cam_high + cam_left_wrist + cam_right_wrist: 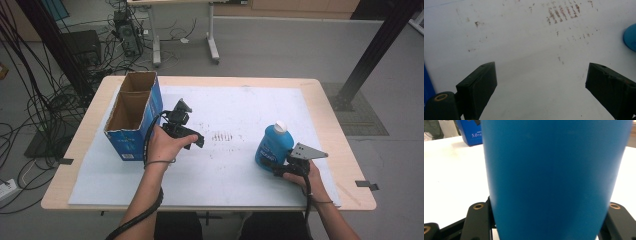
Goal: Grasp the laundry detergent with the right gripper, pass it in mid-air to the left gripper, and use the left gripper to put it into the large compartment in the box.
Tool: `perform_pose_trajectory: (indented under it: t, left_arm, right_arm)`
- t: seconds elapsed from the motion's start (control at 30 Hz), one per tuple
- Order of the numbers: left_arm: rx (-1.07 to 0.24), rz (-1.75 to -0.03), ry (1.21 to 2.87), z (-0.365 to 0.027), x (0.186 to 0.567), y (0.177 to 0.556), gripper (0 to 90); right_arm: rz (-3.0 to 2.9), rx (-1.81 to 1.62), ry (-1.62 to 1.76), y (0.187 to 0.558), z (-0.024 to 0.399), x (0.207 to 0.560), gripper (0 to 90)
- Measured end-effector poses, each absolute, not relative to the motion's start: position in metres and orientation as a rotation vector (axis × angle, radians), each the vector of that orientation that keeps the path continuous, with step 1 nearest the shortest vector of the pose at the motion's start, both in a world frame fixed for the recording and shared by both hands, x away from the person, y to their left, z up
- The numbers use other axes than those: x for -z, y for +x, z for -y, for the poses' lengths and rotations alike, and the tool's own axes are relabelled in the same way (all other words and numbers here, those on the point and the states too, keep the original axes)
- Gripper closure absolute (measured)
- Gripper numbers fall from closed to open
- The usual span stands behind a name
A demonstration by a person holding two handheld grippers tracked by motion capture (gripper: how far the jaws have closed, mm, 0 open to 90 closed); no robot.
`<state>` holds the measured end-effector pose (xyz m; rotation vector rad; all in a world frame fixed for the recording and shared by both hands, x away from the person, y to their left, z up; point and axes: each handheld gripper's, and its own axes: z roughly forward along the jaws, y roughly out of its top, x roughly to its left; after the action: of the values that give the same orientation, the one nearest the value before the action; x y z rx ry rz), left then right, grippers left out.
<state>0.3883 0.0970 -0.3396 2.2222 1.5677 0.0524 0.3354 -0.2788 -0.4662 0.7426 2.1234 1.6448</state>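
Note:
A blue bottle [274,145] with a white cap stands upright on the white mat [235,175] at the right. My right gripper [278,164] is shut on its lower body from the near side. In the right gripper view the bottle [554,180] stands between the two black jaws, which hug its sides. My left gripper [192,125] hovers over the mat left of centre, beside the box. Its jaws stand wide open with nothing between them [541,85], and the bottle's edge [630,37] shows at the far right of that view.
An open blue cardboard box [132,112] with two compartments stands at the mat's back left corner, also in the right gripper view [471,132]. Brown smudge marks [222,136] stain the mat's middle. The wooden table's rim [332,130] borders the mat.

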Motion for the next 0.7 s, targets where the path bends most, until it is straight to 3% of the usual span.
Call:
perform_pose_trajectory:
  t: [0.7]
  left_arm:
    - [-0.047,-1.572,2.222,-0.0956,0.3414,0.388,10.5]
  right_arm:
    - [-2.122,-1.649,0.74,0.3352,0.2791,0.4666,39.5]
